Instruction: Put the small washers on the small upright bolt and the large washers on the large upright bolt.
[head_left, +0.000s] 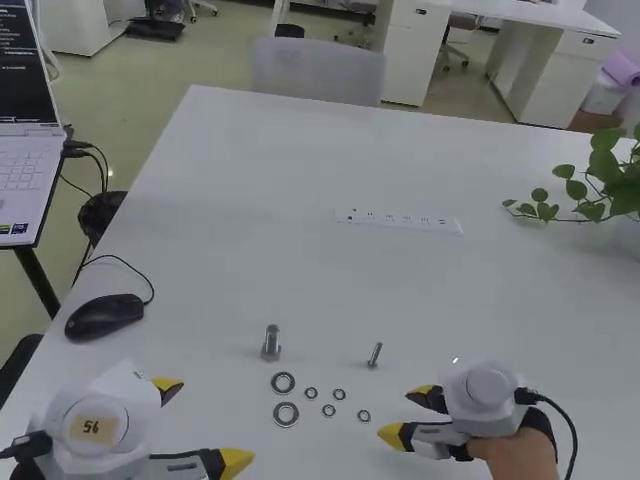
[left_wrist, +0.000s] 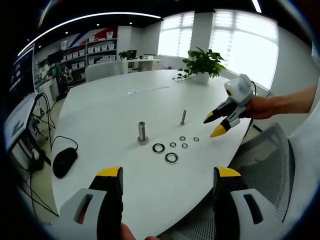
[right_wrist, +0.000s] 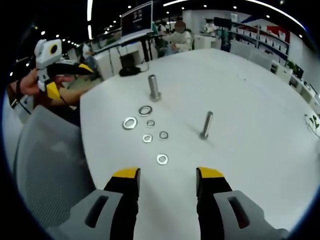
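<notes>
The large bolt (head_left: 270, 342) and the thinner small bolt (head_left: 374, 355) both stand upright on the white table (head_left: 300, 200). In front of them lie two large washers (head_left: 283, 382) and several small washers (head_left: 328, 410), all flat and loose. At the near left corner my left gripper (head_left: 200, 422) is open and holds nothing. Just right of the washers, my right gripper (head_left: 406, 415) is also open and holds nothing. The left gripper view has its jaws (left_wrist: 169, 175) wide apart, well short of the large bolt (left_wrist: 142, 132). In the right gripper view, a small washer (right_wrist: 162, 159) lies just ahead of the jaws.
A black mouse (head_left: 103, 315) with its cable lies at the left edge. An open laptop (head_left: 20, 150) stands on a side stand. A white power strip (head_left: 398, 219) lies mid-table and a plant (head_left: 600, 185) at the right. A grey chair (head_left: 318, 70) stands at the far side.
</notes>
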